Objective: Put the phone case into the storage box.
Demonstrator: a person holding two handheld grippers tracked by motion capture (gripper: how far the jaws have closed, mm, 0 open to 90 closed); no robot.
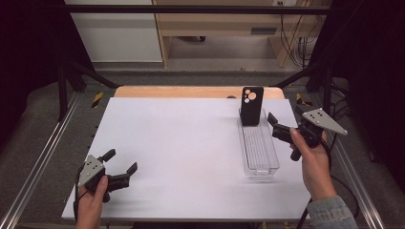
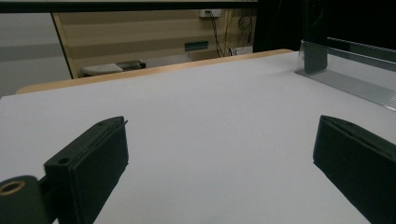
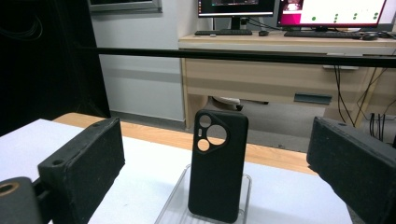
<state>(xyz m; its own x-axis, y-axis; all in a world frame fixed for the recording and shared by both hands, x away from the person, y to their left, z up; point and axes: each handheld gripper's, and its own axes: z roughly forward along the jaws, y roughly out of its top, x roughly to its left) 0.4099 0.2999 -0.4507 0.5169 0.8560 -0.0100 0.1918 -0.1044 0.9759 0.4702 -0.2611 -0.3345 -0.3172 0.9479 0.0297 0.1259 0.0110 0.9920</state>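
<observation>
at the far right of the white table [image 1: 181,152] we log a black rubbery phone case [image 1: 251,105], upright in the far end of a clear plastic tray [image 1: 260,164]. right gripper [image 1: 279,128]: jaws wide apart, empty, near the case. left gripper [image 1: 120,168]: spread, empty, near left. grasp not yet made; we judge everything remains.

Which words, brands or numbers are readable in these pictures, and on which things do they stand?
None can be read.
Phone case: plain black, no brand seen.
Clear tray: no label.
Monitors behind the table: screen content too small and blurred to read.
</observation>
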